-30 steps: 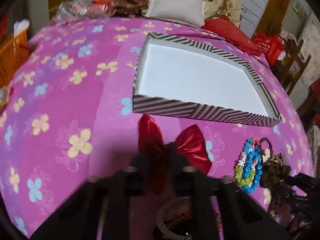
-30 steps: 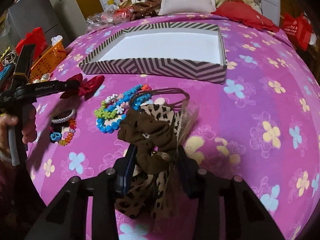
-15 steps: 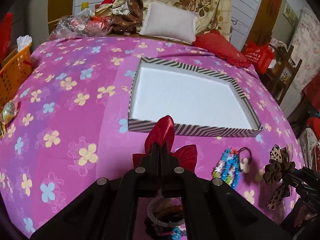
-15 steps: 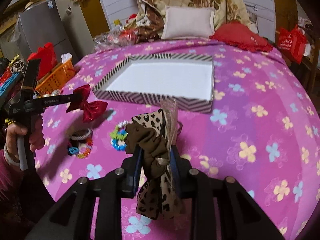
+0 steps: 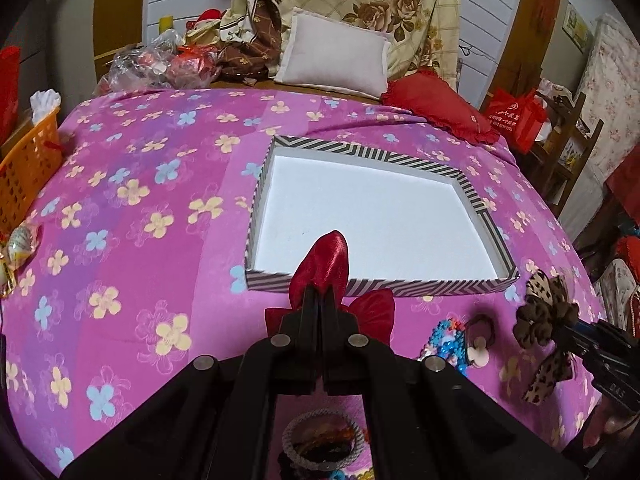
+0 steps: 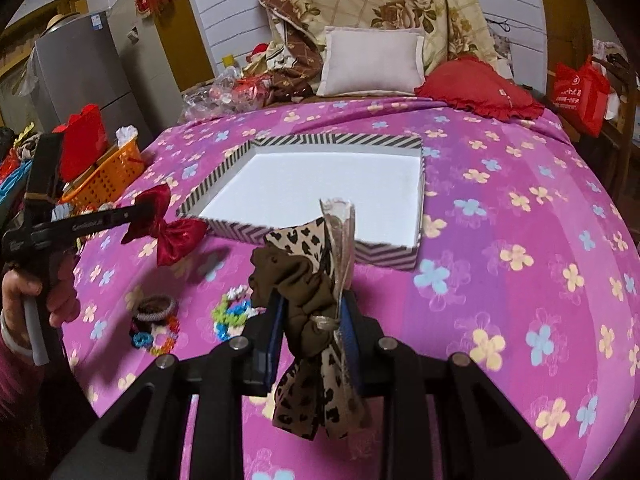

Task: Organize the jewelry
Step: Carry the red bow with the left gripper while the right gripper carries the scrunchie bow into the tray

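Left gripper: jaws closed on the red satin bow, held in the air just short of the near wall of the striped tray. Right gripper: jaws clamped on the leopard-print bow, also airborne, near the tray's front right corner. The tray lies on the floral bedspread and holds nothing.

Risks, as judged:
- Both grippers approach the same near edge; converging paths could bring the tools or bows into contact
- The hanging tails of the leopard-print bow could catch the tray wall and shift the light tray
- Early release would drop a bow on the bedspread, short of the tray

Change over the last second: both bows were raised off the bedspread and carried toward the tray. The beaded bracelets and coiled hair ties remain in place
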`<state>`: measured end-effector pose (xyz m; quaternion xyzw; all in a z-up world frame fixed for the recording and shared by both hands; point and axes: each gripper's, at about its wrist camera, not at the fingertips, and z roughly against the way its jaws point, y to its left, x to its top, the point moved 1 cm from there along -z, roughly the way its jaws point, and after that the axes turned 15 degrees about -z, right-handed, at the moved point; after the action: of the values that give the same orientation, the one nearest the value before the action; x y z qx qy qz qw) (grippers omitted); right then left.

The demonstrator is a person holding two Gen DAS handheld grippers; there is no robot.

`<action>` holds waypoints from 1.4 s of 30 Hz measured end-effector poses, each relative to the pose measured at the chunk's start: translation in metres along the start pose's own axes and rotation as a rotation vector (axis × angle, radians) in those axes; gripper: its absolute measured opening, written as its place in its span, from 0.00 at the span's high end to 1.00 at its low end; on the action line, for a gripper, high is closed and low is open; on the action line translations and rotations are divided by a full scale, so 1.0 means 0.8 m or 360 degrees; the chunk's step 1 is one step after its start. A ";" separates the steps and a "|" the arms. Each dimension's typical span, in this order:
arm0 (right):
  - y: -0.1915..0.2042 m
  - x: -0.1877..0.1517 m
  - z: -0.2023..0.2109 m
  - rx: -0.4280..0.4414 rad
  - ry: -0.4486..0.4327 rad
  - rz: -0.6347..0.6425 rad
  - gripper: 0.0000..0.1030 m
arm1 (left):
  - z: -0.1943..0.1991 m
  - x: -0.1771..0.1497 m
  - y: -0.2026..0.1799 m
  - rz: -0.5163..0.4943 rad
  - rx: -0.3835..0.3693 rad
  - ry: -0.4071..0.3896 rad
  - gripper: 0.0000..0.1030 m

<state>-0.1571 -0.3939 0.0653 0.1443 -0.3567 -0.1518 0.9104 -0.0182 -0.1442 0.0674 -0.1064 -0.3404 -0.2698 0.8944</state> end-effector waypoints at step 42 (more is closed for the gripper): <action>-0.043 0.123 -0.193 -0.0163 0.0147 -0.0158 0.65 | -0.129 0.045 0.043 0.0185 0.0074 0.0199 1.00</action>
<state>0.0128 -0.4384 0.0036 0.1221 -0.2985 -0.2080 0.9234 0.0798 -0.1690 0.0141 -0.0880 -0.2833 -0.2154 0.9304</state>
